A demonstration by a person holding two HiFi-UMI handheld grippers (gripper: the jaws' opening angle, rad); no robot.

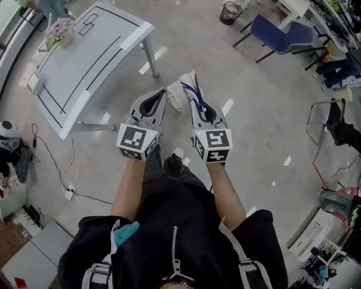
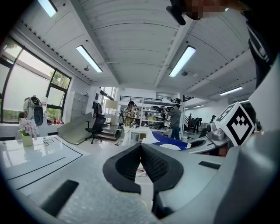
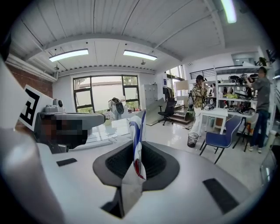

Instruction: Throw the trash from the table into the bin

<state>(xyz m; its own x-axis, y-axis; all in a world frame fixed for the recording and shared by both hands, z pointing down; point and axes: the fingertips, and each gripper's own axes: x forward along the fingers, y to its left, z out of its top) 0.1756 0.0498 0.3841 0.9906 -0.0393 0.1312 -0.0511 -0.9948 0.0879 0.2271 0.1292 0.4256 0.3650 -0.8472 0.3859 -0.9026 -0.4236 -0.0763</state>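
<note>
My right gripper is shut on a flat white wrapper with blue and red print. In the right gripper view the wrapper stands upright, pinched between the dark pads of the right gripper. My left gripper is beside it, shut with nothing between its pads; they meet at the tip in the left gripper view. A black mesh bin stands on the floor far ahead, and it shows in the right gripper view beside a blue chair. The white table lies to the left.
A small pot of flowers stands on the table's far corner. A blue chair is right of the bin. Cables and a power strip lie on the floor at the left. Several people stand by shelves in the distance.
</note>
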